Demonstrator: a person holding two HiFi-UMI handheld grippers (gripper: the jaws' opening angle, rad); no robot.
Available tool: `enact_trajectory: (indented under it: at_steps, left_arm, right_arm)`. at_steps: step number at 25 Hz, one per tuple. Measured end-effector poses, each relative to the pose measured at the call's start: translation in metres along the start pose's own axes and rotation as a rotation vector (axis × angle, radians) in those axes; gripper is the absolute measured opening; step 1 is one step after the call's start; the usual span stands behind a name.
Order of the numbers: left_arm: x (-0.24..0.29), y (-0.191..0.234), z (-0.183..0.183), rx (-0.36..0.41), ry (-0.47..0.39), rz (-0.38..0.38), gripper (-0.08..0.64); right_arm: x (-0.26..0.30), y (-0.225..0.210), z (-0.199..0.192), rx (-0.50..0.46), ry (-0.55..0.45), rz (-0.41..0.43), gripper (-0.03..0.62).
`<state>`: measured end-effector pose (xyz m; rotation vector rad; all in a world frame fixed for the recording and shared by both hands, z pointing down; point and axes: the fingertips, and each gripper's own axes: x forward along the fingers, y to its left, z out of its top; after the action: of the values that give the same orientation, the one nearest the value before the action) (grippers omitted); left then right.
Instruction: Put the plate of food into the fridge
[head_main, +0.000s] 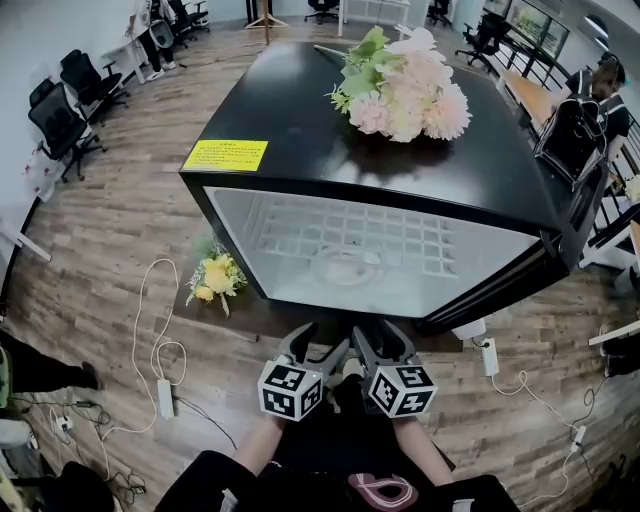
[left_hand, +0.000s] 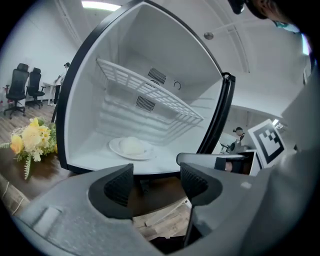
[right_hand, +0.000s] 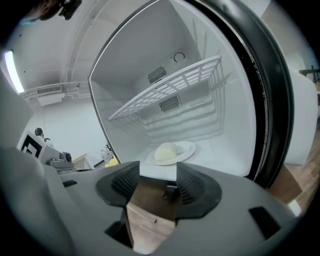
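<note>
closest in, just ahead of the body: left gripper (head_main: 318, 345) and right gripper (head_main: 382, 340), side by side and nearly touching, both aimed into the open fridge (head_main: 330, 150). in the left gripper view, jaws parted a moderate way, with only wood of the table edge and floor in the gap; gripping nothing. much the same in the right gripper view: jaws apart, pads bare, wood showing between them, empty.

a little further, past the front lip of the cabinet: the plate (left_hand: 131, 149), lying flat on the white floor of the fridge, below the tilted-looking wire shelf (left_hand: 150, 95). on it, a pale rounded mound of food (left_hand: 131, 145). well clear of both grippers, touched by neither, and set nearer the middle of the compartment than its walls.

judged from that: main step done, plate of food already inside and let go. left, most likely: drawing both grippers back out of the doorway and swinging the door (head_main: 572, 150) shut, since it hangs open at the right side. no sign of either gripper reaching for it yet.

further off: yellow bouquet (head_main: 215, 278) on the table beside the fridge's left corner, pink and white flowers (head_main: 405, 85) on the black top, office chairs (head_main: 75, 100) beyond on the wooden floor.
</note>
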<state>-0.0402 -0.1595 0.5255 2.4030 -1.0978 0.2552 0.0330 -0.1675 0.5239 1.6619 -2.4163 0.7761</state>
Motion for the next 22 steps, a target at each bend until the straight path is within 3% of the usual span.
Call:
enact_trajectory:
  at_steps: [10, 13, 19, 22]
  left_arm:
    - [-0.022, -0.001, -0.026, 0.030, 0.011, 0.024, 0.218]
    - [-0.027, 0.001, -0.033, 0.045, 0.020, 0.035, 0.194]
    - [-0.035, 0.008, -0.035, 0.073, 0.000, 0.113, 0.039]
    - [-0.037, 0.010, -0.036, 0.076, 0.000, 0.129, 0.016]
  right_arm:
    - [-0.017, 0.011, -0.032, -0.084, 0.022, -0.045, 0.204]
    - [-0.021, 0.017, -0.036, -0.118, 0.010, -0.062, 0.163]
    - [-0.023, 0.020, -0.045, -0.134, 0.011, -0.079, 0.127]
    - [-0.024, 0.020, -0.046, -0.142, 0.004, -0.094, 0.080]
